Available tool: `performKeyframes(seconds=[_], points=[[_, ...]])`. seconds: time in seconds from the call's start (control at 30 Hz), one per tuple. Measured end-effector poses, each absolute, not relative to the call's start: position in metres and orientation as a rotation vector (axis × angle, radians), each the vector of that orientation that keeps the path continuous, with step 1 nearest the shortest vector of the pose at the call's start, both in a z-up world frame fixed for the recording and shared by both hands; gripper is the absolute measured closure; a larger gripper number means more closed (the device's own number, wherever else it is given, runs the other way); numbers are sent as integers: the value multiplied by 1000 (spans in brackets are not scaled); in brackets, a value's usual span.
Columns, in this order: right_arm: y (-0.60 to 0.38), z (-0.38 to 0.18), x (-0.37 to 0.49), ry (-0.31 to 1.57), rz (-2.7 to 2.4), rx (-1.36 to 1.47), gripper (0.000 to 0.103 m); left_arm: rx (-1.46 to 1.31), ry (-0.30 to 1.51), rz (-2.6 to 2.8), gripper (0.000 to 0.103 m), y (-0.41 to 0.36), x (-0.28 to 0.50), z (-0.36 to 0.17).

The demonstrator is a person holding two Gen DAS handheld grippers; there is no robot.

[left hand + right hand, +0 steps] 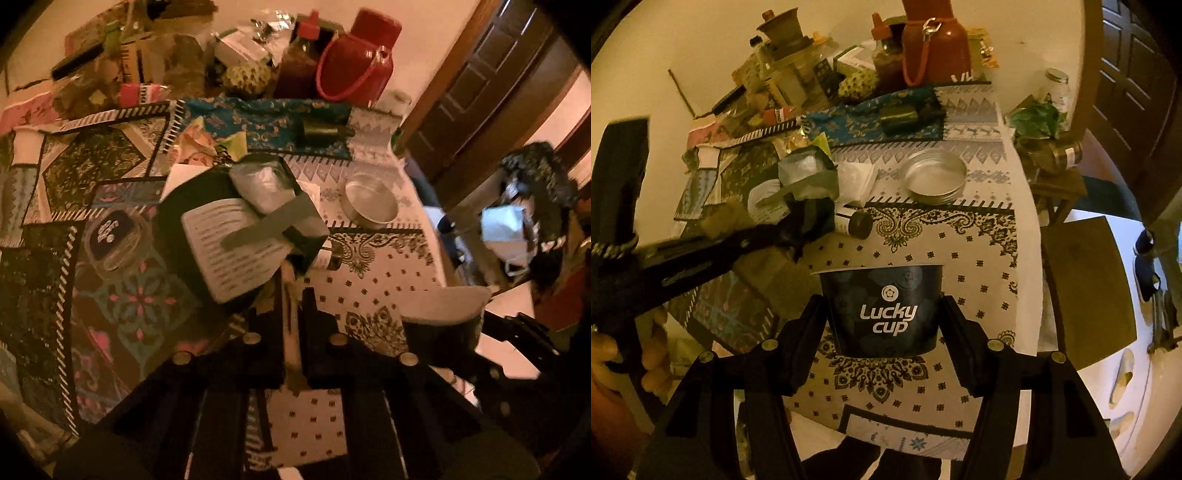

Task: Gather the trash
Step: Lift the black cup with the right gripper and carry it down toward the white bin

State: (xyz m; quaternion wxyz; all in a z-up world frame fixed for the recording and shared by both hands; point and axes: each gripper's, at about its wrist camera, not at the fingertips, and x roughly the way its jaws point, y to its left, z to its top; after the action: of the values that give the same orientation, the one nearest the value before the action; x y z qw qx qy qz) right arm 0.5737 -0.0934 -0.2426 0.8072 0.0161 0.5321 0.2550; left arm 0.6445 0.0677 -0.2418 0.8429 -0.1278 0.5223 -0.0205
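My right gripper (884,314) is shut on a dark blue "Lucky cup" paper cup (884,310) and holds it upright above the patterned tablecloth (979,273); the cup also shows in the left wrist view (443,314). My left gripper (291,295) is shut on a black bag (192,229) stuffed with trash: a white printed sheet (229,243) and grey foil wrappers (258,188). In the right wrist view the bag (809,218) hangs from the left gripper's tip (792,227), left of the cup.
A shallow metal tin (934,177) sits mid-table. A small black-capped bottle (855,223) lies near the bag. A white wrapper (857,179) lies beside the tin. A red jug (934,44), jars and boxes crowd the far edge. A chair (1086,288) stands at right.
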Motion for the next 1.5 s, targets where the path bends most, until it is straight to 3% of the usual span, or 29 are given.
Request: performKeyframes(seconds=[0.63, 0.93, 1.3, 1.5], points=[[-71, -138, 474, 844, 370, 203, 45, -210, 780, -160, 101, 138, 514, -112], [-67, -91, 416, 741, 369, 203, 45, -180, 702, -160, 101, 148, 456, -81], [-87, -84, 364, 731, 462, 195, 45, -219, 663, -70, 101, 126, 376, -71], [-99, -119, 341, 812, 576, 183, 45, -225, 685, 24, 101, 89, 331, -92]])
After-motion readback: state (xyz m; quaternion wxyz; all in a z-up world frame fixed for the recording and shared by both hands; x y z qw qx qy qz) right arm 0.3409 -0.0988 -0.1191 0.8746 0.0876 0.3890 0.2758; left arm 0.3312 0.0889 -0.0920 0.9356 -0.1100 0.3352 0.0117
